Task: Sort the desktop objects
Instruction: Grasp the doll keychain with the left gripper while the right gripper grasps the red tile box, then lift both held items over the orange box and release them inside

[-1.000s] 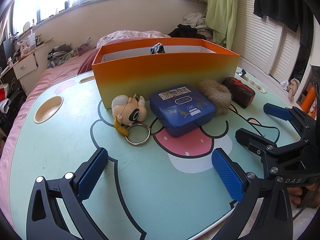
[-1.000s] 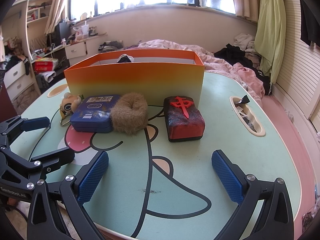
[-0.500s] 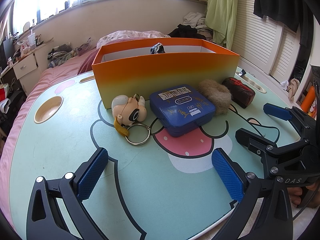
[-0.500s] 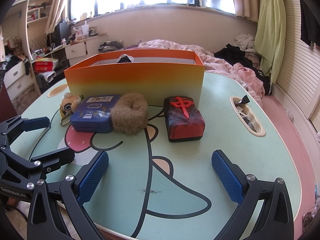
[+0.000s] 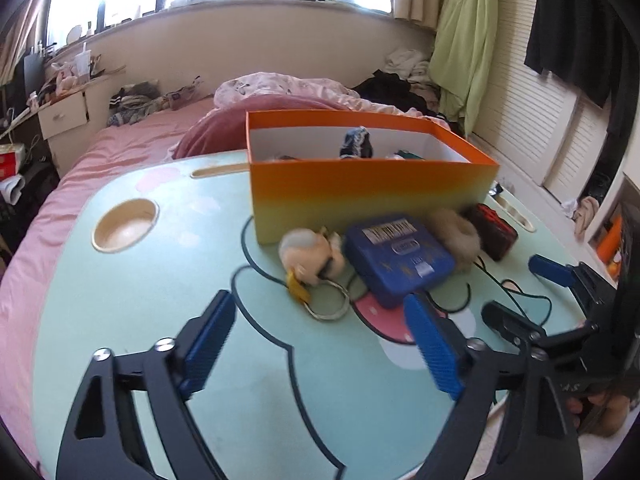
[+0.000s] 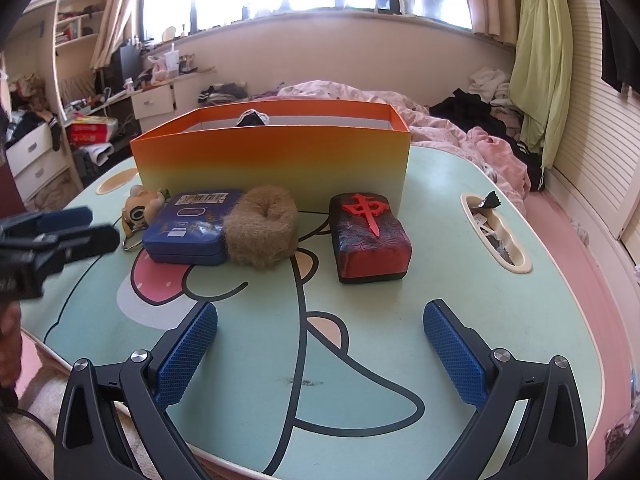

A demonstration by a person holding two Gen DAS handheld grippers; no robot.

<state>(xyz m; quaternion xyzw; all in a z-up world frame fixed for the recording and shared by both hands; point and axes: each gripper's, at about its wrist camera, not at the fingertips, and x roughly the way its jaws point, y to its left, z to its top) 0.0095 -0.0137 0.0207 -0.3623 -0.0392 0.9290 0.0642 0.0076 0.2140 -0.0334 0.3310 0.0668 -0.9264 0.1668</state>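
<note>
You are working on a row of four things lying on the counter (image 6: 480, 320) in front of the orange box (image 6: 272, 160): the plush keychain (image 5: 314, 254) at the left end, the blue tin (image 5: 398, 258) just beside it, the furry brown scrunchie (image 6: 260, 232) touching the tin's right side, and the red and black mahjong-tile block (image 6: 372, 240) a little apart to the right. None of them has shifted since a second ago, and dark items are still sitting inside the box. What is changing is your left tongs (image 5: 320, 344): they are now hanging higher and nearer the keychain, so the box interior is showing more than before, and their jaws are closing from the wider spread they had earlier, with only bare counter between the blue pads. Your right tongs (image 6: 320, 352) are staying where they were, spread wide over the counter short of the block and gripping nothing. The left-wrist view is blurring with the motion.
</note>
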